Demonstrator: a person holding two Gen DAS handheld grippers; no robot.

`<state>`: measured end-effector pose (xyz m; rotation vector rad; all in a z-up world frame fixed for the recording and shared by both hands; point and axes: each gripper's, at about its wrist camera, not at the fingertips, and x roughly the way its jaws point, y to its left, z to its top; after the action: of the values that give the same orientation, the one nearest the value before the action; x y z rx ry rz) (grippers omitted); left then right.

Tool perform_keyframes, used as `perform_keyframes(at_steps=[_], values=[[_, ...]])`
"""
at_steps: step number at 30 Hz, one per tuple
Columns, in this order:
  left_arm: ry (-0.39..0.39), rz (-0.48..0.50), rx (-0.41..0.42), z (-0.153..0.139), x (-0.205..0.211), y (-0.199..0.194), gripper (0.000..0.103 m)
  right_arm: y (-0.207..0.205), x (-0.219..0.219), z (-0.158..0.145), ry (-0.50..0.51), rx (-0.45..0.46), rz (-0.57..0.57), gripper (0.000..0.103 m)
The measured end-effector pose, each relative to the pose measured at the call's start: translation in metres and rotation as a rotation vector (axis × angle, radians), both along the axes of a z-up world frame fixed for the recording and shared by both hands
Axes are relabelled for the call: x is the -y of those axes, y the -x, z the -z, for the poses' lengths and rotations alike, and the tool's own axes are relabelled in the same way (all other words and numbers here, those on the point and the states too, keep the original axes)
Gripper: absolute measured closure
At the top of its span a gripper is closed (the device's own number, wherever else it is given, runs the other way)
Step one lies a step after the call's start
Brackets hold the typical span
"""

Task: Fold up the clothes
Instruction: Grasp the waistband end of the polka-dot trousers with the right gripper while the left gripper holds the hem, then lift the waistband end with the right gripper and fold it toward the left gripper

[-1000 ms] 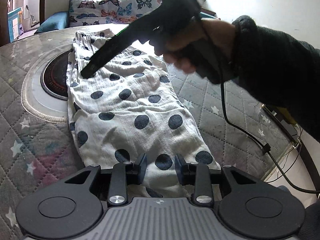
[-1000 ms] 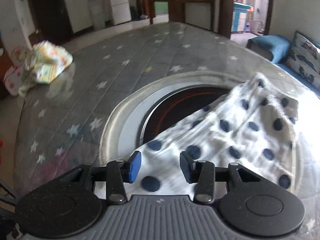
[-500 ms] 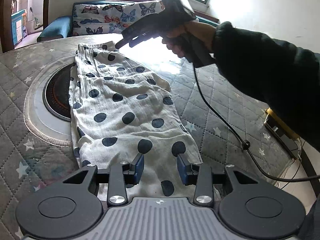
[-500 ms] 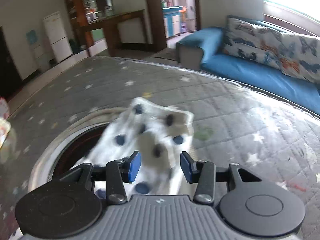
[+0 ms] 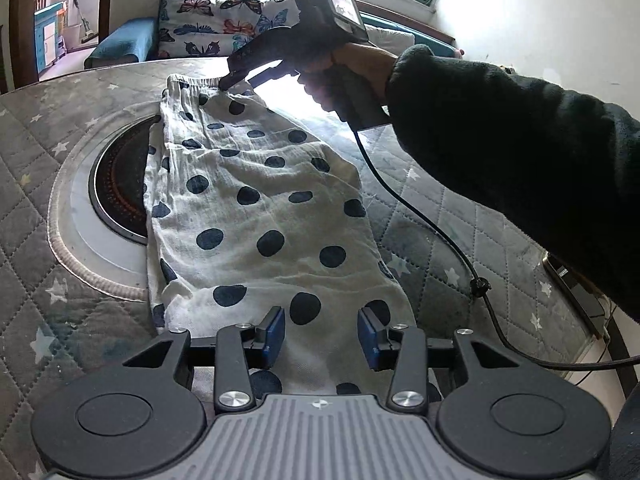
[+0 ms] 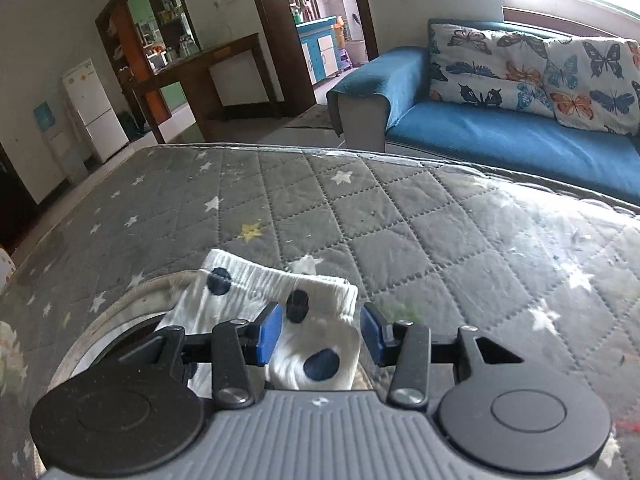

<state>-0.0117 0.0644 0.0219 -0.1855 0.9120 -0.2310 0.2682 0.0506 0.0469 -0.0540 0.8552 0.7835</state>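
A white garment with dark blue polka dots (image 5: 260, 208) lies flat and lengthwise on the grey quilted table. My left gripper (image 5: 321, 336) is open, its jaws just above the near hem. My right gripper (image 5: 230, 80) reaches down to the far elastic waistband (image 5: 188, 80). In the right wrist view the right gripper (image 6: 320, 334) is open, with the waistband corner (image 6: 276, 292) between and ahead of its jaws. The cloth is not pinched.
A round dark cooktop with a pale ring (image 5: 116, 184) sits in the table, partly under the garment's left edge. A black cable (image 5: 440, 236) trails from the right gripper across the table's right side. A blue sofa with butterfly cushions (image 6: 520, 120) stands beyond the table.
My right gripper swept from the garment's middle to the far waistband and lowered onto it. My left gripper stayed open at the near hem, shifting back slightly.
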Motion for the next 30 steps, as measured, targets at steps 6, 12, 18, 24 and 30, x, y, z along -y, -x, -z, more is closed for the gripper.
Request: perform_keyframes(at_steps=[6, 12, 18, 24, 30], values=[[0.008, 0.001, -0.016, 0.005, -0.001, -0.003, 0.059, 0.001, -0.002, 0.003, 0.001, 0.030, 0.005, 0.079], [0.013, -0.001, -0.029, 0.008, -0.001, -0.006, 0.059, 0.026, -0.011, -0.008, 0.014, 0.165, -0.091, 0.093], [0.010, -0.002, -0.037, 0.011, -0.001, -0.007, 0.058, 0.043, -0.021, -0.007, 0.015, 0.188, -0.230, 0.093], [0.014, -0.003, -0.041, 0.011, 0.000, -0.009, 0.057, 0.028, -0.014, 0.000, -0.004, 0.147, -0.155, 0.093], [0.015, -0.001, -0.045, 0.012, 0.001, -0.010, 0.056, 0.009, -0.005, 0.005, -0.024, 0.105, -0.095, 0.073]])
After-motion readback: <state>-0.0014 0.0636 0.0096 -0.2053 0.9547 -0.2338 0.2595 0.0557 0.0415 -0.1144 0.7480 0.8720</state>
